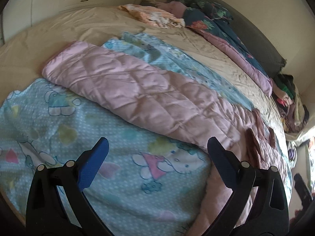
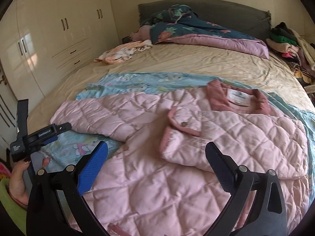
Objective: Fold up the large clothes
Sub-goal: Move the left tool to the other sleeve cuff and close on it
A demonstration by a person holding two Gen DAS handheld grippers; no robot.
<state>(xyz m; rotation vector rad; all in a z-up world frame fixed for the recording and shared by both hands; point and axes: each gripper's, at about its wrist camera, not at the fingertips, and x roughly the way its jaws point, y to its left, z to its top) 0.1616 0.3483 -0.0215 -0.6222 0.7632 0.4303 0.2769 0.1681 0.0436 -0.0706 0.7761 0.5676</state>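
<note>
Left tool (image 1: pixel 157 153) spread wide, empty, held over blue cartoon sheet (image 1: pixel 82 129) near outstretched sleeve (image 1: pixel 118 84). Right tool (image 2: pixel 156 155) also wide, empty, above pink quilted jacket (image 2: pixel 157 186) laid on bed (image 2: pixel 196 64). Other sleeve (image 2: pixel 226 137) already folded across chest. Outstretched sleeve best gripped at cuff, drawn flat across front.

Black tool (image 2: pixel 156 155), blue pads (image 2: pixel 92 169), green sleeve (image 2: pixel 11 202)

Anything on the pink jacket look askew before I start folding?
Yes. One sleeve is already folded across the pink quilted jacket, while the other sleeve lies stretched out over the blue cartoon blanket. Both claws are open, holding nothing.
</note>
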